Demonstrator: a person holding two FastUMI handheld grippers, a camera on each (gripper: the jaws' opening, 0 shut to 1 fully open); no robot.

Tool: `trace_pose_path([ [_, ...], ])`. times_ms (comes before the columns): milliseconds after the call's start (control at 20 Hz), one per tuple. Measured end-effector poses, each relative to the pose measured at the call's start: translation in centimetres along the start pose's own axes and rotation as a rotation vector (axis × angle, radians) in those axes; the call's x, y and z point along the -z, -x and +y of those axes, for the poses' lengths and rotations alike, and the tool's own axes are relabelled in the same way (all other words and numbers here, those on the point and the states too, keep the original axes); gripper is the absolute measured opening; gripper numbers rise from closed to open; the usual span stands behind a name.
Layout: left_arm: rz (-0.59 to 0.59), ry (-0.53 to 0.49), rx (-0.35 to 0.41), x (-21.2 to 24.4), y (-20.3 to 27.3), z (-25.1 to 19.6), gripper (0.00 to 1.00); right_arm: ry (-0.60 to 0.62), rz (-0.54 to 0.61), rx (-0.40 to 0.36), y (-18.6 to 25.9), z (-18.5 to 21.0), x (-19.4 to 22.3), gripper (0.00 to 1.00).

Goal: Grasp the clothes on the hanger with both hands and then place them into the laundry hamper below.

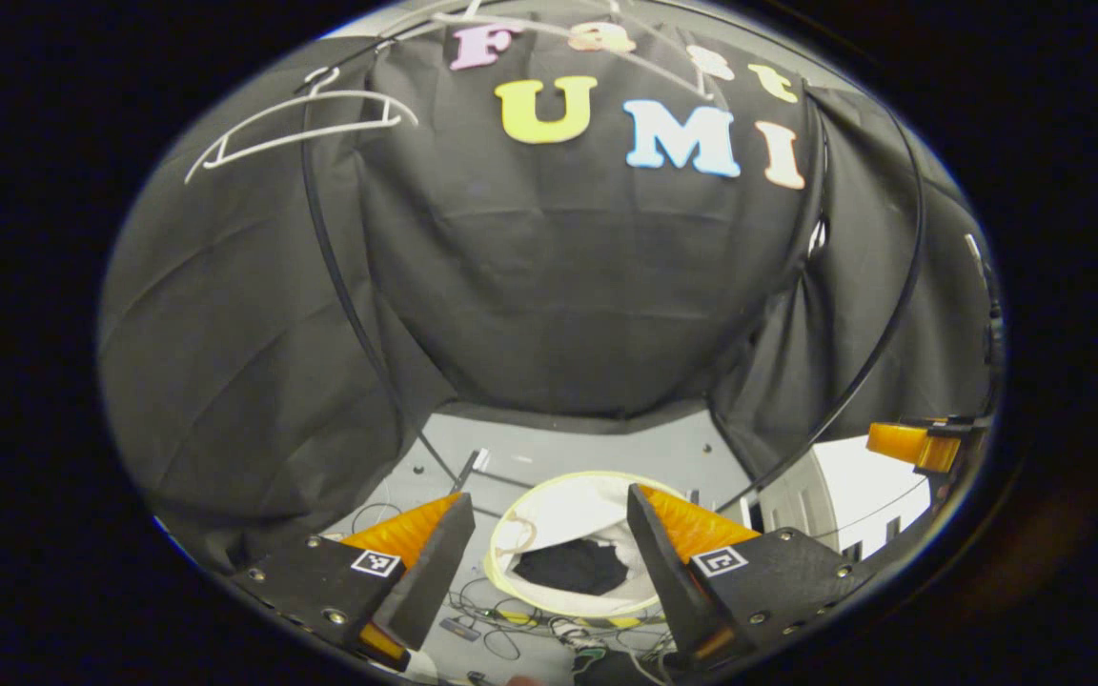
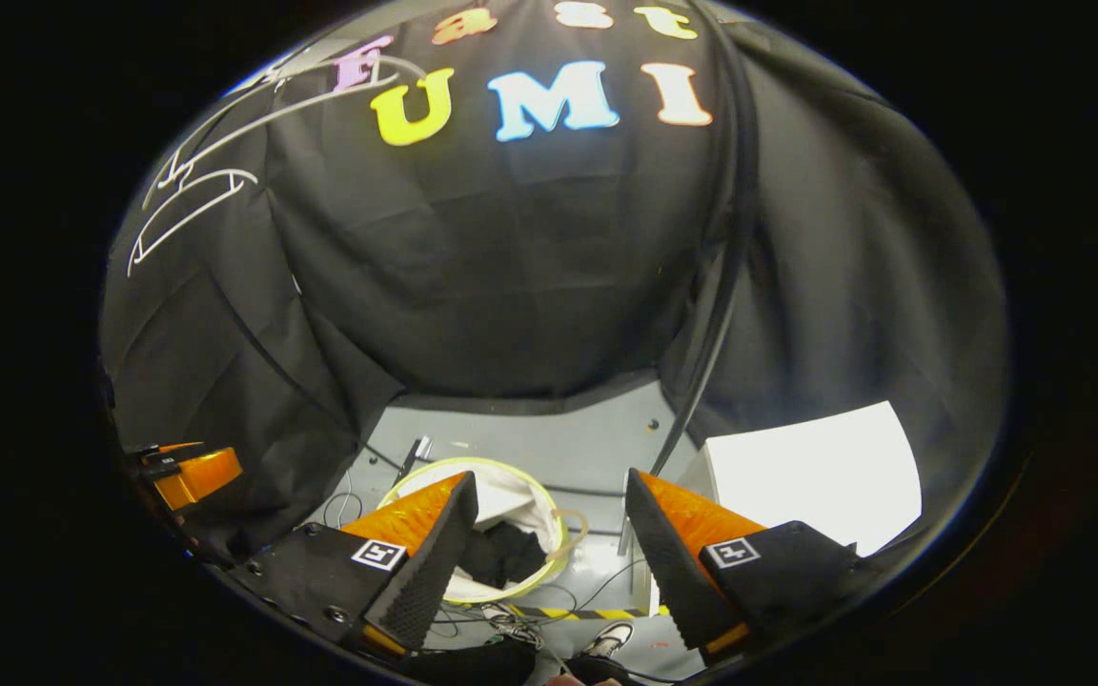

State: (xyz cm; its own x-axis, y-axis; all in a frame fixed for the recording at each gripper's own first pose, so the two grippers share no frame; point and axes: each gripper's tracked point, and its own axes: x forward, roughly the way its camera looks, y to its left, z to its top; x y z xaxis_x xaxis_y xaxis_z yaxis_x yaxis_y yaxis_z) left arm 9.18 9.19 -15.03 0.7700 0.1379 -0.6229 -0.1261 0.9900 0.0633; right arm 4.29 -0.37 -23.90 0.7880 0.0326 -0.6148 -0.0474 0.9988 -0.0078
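Observation:
A dark garment (image 1: 573, 565) lies inside the round white laundry hamper (image 1: 549, 507) on the floor below. In the left gripper view my left gripper (image 1: 549, 562) hangs above the hamper, open, nothing between its orange fingers. The right gripper view shows the same hamper (image 2: 520, 495) with the dark garment (image 2: 501, 554) in it, and my right gripper (image 2: 544, 562) open and empty above it. A bare white hanger (image 1: 306, 124) hangs high at the upper left; bare white hangers (image 2: 192, 205) also show in the right gripper view. The other gripper's orange part (image 1: 913, 445) peeks in at the right edge.
Black cloth walls close in the booth on all sides. A white box (image 2: 811, 472) stands to the right of the hamper. Cables (image 1: 511, 629) lie on the grey floor near the hamper. A shoe (image 2: 606, 640) shows at the bottom.

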Motion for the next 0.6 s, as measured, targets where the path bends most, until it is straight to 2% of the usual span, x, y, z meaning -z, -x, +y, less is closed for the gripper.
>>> trace_pose_path([
  [300, -0.222, -0.007, 0.030, -9.8, 6.9, -6.4, 0.94, -0.100, -0.217, -0.007, 5.0, -4.4, -7.0, 1.00],
  [500, -0.381, 0.011, 0.030, -16.4, 11.1, -10.3, 0.93, -0.096, -0.386, -0.009, 8.5, -6.2, -12.0, 0.96],
  [550, -0.421, 0.023, 0.033, -17.7, 12.4, -10.7, 0.93, -0.096, -0.432, -0.006, 9.6, -6.6, -13.2, 0.98],
  [600, -0.464, 0.033, 0.038, -19.0, 13.6, -11.3, 0.93, -0.099, -0.479, -0.003, 10.7, -7.1, -14.4, 0.93],
])
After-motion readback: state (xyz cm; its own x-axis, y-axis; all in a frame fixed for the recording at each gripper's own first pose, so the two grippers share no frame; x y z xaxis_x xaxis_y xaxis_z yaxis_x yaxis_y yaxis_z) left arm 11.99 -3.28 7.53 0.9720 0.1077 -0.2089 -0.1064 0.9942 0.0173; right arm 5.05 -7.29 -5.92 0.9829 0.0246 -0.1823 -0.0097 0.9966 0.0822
